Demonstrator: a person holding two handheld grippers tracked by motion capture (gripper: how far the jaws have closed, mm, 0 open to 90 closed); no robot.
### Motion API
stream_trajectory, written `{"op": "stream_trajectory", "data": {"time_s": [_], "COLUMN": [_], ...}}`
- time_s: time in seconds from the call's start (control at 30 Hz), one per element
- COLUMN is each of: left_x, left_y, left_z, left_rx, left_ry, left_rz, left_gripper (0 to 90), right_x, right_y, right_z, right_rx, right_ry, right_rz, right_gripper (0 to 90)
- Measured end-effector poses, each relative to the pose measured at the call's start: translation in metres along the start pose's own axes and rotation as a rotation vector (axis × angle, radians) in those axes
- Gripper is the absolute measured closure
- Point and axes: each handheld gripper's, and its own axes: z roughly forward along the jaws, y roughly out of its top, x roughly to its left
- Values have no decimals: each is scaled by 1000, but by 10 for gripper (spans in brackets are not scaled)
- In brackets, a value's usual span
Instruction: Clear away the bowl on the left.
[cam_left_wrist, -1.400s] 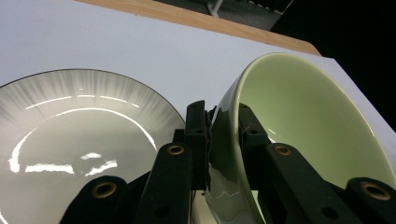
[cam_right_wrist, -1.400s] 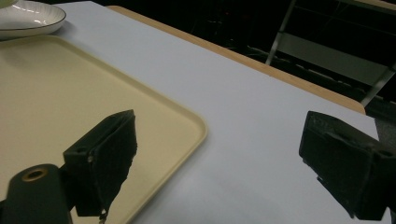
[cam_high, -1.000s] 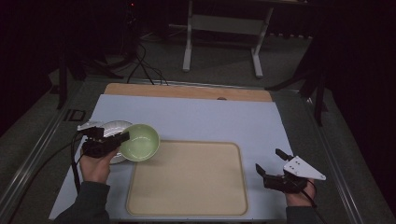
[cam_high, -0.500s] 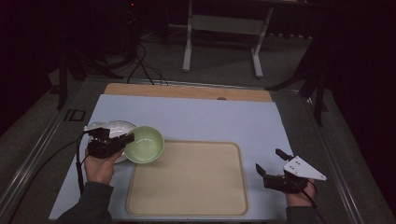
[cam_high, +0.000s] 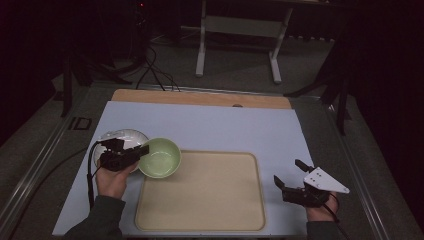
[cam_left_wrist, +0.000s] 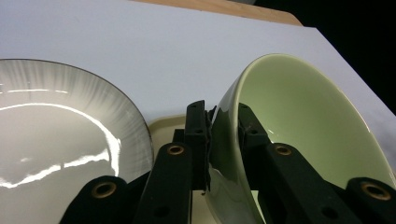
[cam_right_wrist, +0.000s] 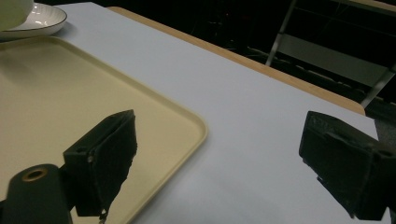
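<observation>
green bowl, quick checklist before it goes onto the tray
1. Grip: left gripper is clamped on the bowl rim, one jaw inside, one outside: ok.
2. Bowl clear of the plate: it hangs tilted beside it: ok.
3. Bowl contents: inside looks bare, nothing to spill: ok.
4. Tray surface bare for landing: ok.
5. Right gripper out of the path: open, right of the tray: ok.
6. Height of the bowl above the tray edge: cannot tell.

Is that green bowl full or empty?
Empty: the green bowl, tilted in the left tongs, shows a bare glossy inside in the left gripper view.
</observation>
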Motion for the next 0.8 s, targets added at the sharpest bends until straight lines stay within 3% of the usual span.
{"op": "stream_trajectory", "data": {"time_s": [0.8], "left_x": [-19], "left_y": [-5], "left_z": [18], "left_rx": [26], "left_ry": [-35], "left_rz": [32], "left_gripper": [796], "right_x": [0], "right_y": [0], "right_z": [1], "right_rx": [-1], "right_ry": [2], "right_rz": [-3], "right_gripper": [109]}}
